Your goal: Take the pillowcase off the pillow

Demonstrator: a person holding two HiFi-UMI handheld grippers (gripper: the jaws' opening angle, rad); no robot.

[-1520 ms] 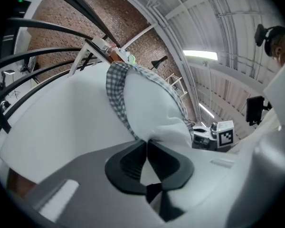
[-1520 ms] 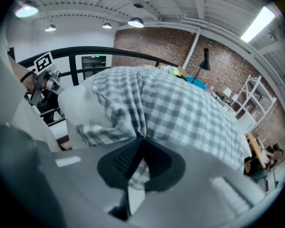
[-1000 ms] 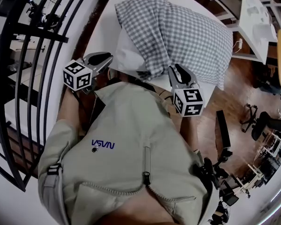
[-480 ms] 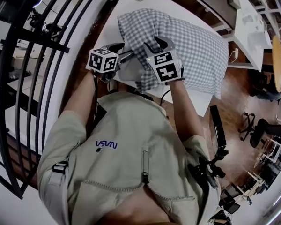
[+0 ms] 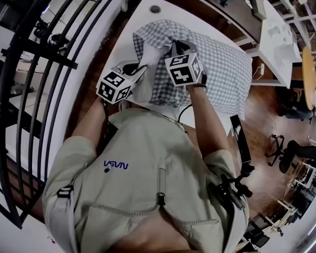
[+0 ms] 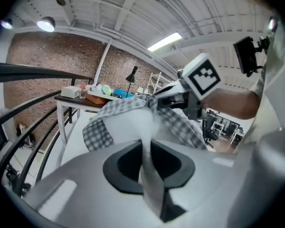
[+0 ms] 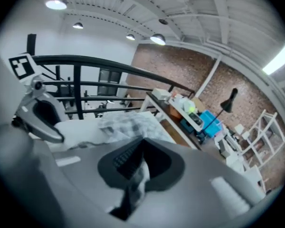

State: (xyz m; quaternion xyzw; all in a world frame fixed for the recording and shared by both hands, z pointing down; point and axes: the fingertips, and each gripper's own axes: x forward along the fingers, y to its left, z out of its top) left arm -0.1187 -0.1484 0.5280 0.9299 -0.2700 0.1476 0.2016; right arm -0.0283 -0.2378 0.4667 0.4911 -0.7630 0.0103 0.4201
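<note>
- Nearest me, at about eleven o'clock in the head view, is my left gripper (image 5: 140, 68). Its fingers have just been closing and now pinch a fold of the white pillow (image 5: 146, 84). In the left gripper view that cloth runs straight up between them.
- Just beside it, at twelve o'clock, is my right gripper (image 5: 171, 48). Its fingers have just closed all the way and have a small bunch of the checked pillowcase (image 5: 221, 67) trapped between them at the open end.
- I judge the split is deliberate. The left anchors the inner cushion and the right takes only the cover, so drawing the two apart should peel one off the other.
- Only the near corner of the pillow is bare. The pillowcase covers the rest, stretching away toward one and two o'clock.
- Both lie flat on the white desk (image 5: 142, 20), which carries their weight, so I only have to pull.
- My left hold looks thin, and I suspect it could slip under a hard pull.
</note>
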